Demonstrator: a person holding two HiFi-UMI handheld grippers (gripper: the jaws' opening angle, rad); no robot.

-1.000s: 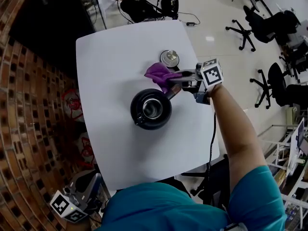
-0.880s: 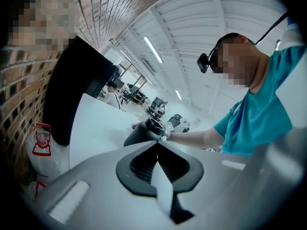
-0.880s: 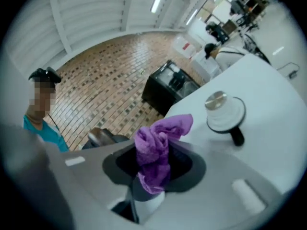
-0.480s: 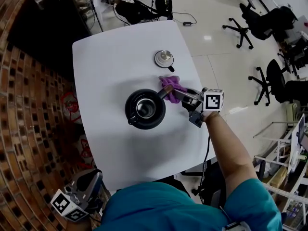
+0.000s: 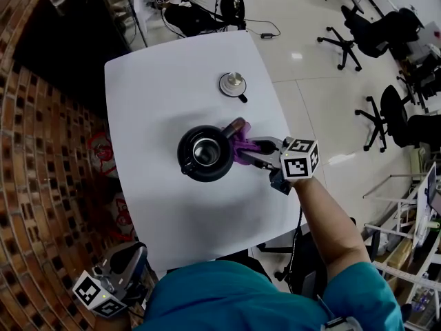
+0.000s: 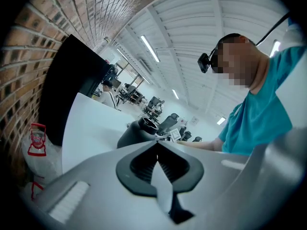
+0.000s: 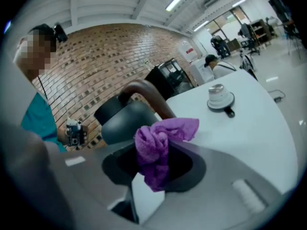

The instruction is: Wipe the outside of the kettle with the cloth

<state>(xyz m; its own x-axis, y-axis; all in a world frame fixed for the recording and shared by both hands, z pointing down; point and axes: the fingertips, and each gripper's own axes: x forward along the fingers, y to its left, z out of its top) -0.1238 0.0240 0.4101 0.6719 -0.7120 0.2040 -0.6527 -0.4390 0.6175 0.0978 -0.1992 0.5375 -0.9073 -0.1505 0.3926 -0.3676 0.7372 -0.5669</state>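
Right tool [image 5: 250, 152] slid cloth [image 5: 240, 144] against kettle [image 5: 189, 165]; contact hidden.

light: bright ceiling strips [image 6: 149, 48] | edges: fisheye, vignetted | foreground: seemingly soft

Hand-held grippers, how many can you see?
2. The left hand-held gripper is down by the brick wall, shut; the right hand-held gripper holds the cloth at the kettle.
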